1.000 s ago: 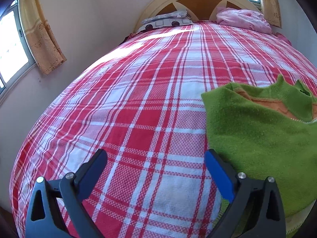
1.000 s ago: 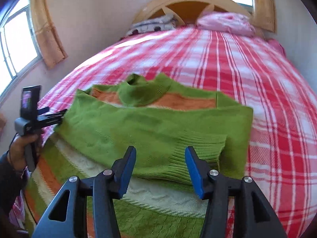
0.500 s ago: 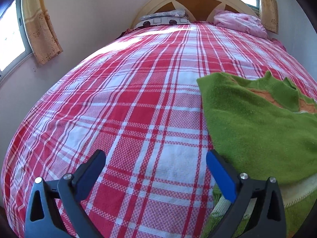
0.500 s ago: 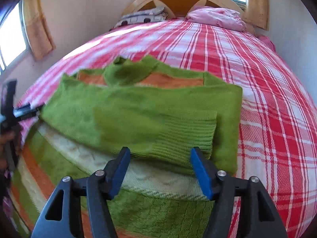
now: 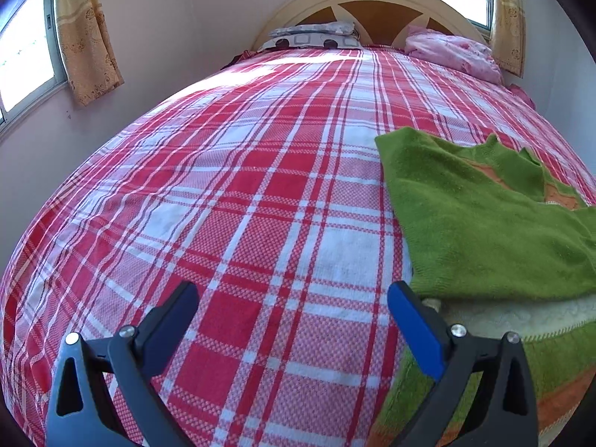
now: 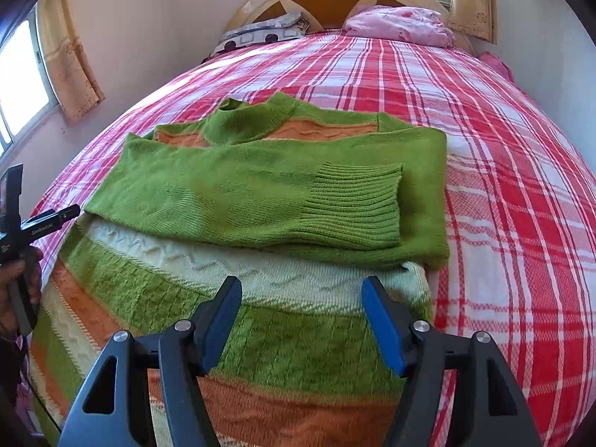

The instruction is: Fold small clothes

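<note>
Green knit sweater lay before our right gripper, its jaws wide, empty; our left gripper gaped over bare plaid bedspread beside the sweater's edge.

White lettering on the left gripper is too small to read.

Left of the green sweater the checked bed lies bare up to the pillows at the headboard. Right of the sweater, a bare strip of bed runs to the wall. The left tool stands just beside the sweater's left edge.
</note>
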Available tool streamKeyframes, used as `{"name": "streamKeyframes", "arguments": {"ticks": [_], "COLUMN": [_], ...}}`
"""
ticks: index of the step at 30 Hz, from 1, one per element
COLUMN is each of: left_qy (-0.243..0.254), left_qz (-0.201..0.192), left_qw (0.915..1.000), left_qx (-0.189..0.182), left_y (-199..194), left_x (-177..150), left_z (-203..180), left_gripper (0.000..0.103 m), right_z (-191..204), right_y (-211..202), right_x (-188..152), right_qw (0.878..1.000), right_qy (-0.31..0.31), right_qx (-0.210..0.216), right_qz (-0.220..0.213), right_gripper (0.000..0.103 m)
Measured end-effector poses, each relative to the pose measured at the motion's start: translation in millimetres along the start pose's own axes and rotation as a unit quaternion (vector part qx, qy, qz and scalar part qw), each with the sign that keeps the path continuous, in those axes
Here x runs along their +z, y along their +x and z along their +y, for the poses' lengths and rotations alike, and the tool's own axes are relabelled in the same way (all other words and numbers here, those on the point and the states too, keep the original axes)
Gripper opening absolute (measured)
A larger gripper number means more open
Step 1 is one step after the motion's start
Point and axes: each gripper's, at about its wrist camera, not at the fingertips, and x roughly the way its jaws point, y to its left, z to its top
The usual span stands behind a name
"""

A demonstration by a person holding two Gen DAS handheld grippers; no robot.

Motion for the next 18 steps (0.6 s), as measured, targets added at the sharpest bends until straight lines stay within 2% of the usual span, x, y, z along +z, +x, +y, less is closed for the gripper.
{"name": "streamKeyframes", "arguments": {"ticks": [7,18], "left_qy": [0.002,0.01], "left_qz": [-0.016,-0.043], "left_qw": [0.9998,0.9985], "left_qx": [-0.015,-0.031], "left_y": [-23,-50], "left_x": [-12,-29], "left_z": [1,-6], "left_gripper": [0.103,0.103], "right_z": [6,18], "right_y": [-10,-33], "right_x": [-13,-25], "right_qw": [1.0,0.998], "right_qy": [-0.001,-0.01], "right_qx": [-0.001,-0.011], "right_qz": [-0.006,-0.058], "right_gripper": [0.068,0.068]}}
